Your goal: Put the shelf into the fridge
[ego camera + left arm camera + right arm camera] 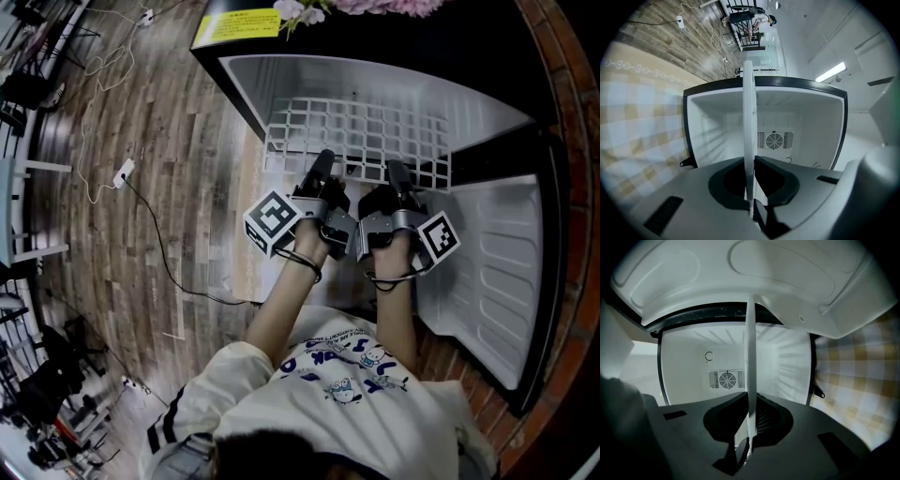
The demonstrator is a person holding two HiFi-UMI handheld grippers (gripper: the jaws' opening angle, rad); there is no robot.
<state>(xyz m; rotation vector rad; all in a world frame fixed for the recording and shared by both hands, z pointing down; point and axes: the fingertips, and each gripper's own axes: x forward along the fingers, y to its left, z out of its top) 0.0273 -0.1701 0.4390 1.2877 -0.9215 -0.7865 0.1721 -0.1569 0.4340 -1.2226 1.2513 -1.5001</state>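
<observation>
Head view puts the white wire-grid shelf [356,131] in the mouth of the open black fridge with the white lining [253,80]. Its far edge points at the fridge's back wall and its near edge is on my side of the fridge.

I have 2 claws on that near edge. The left gripper [322,167] sits toward the fridge's free side. The right gripper [397,176] sits toward the side where the white-lined fridge door [497,272] hangs open. Neither is nearer; they grip side by side.

In the left gripper view the shelf [749,140] is a thin white strip seen edge-on, and the left gripper [750,161] is pinched onto it. The right gripper view shows the same: the strip [751,371] is clamped in the right gripper [751,397].

The shelf runs straight ahead from both claws toward the round fan vent [726,379] on the fridge's back wall, with its long side across the fridge mouth. I judge the coming move is a level push inward, with both sides advancing together so the shelf edges meet the moulded ribs [790,363] on the fridge's side walls.
</observation>
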